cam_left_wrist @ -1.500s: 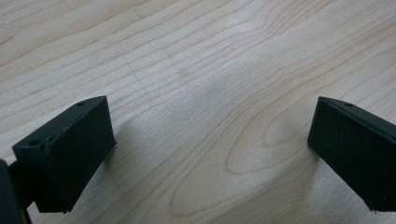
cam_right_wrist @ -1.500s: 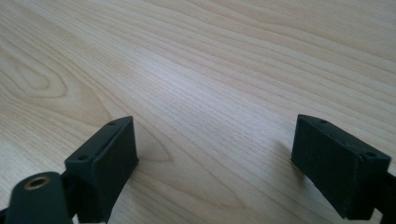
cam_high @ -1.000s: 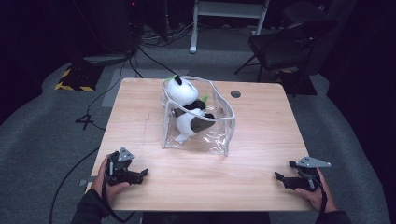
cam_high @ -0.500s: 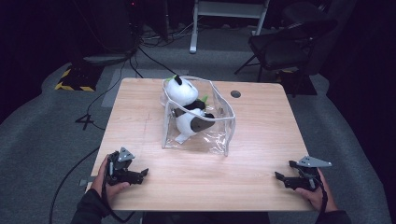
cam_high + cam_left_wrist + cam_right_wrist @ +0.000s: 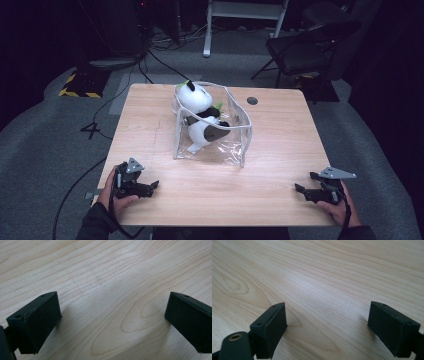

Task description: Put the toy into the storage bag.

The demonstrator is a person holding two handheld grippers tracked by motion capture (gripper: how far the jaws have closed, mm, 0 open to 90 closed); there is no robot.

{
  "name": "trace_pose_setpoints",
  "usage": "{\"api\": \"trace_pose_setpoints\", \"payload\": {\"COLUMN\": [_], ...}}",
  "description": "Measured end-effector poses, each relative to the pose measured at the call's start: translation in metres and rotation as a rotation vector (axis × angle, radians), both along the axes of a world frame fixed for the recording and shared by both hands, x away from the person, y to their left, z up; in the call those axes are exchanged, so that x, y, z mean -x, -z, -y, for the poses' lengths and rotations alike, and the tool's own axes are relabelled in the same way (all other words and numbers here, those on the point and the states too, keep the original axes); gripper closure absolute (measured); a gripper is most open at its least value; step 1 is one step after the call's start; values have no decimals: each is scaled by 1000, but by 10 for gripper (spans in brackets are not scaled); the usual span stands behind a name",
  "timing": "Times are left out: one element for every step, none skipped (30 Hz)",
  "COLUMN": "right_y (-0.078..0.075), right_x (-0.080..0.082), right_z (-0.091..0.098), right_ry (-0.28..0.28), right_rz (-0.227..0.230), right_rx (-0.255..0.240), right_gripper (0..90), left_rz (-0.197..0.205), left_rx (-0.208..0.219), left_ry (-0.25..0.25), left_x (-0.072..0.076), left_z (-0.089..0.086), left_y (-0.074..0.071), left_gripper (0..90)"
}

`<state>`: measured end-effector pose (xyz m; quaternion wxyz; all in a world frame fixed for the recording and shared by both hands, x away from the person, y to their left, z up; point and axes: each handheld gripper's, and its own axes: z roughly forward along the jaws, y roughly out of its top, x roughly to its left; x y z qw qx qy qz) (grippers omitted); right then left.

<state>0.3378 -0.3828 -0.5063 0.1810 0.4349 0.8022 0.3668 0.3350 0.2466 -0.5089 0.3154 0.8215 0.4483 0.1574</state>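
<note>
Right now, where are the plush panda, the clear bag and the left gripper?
plush panda (image 5: 196, 99), high view, on its white head.
clear bag (image 5: 234, 146), high view, on its front wall.
left gripper (image 5: 153, 186), high view, between its open jaw tips.

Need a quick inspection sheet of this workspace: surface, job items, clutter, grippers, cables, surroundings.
Surface: light wooden table, with a round grommet hole near the far edge.
Job's things: clear plastic pouch standing open at mid-table; black-and-white plush toy sits inside, its head above the rim.
Clutter: nothing seen.
Grippers: left gripper and right gripper rest at the near corners, jaws apart, bare wood between them, both well clear of the pouch.
Cables: one trails off the table's near left edge; more lie on the floor behind.
Surroundings: grey carpet, black chair far right, hazard-striped mat far left.
</note>
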Motion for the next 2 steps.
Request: {"api": "trace_pose_setpoints", "payload": {"right_y": [0,0], "right_x": [0,0], "right_z": [0,1], "right_ry": [0,1], "right_rz": [-1,-3], "right_rx": [-2,-7], "right_gripper": [156,156], "left_rz": [0,0], "left_rx": [0,0], "left_ry": [0,0], "left_x": [0,0], "left_z": [0,0], "left_y": [0,0], "left_gripper": [5,5]}}
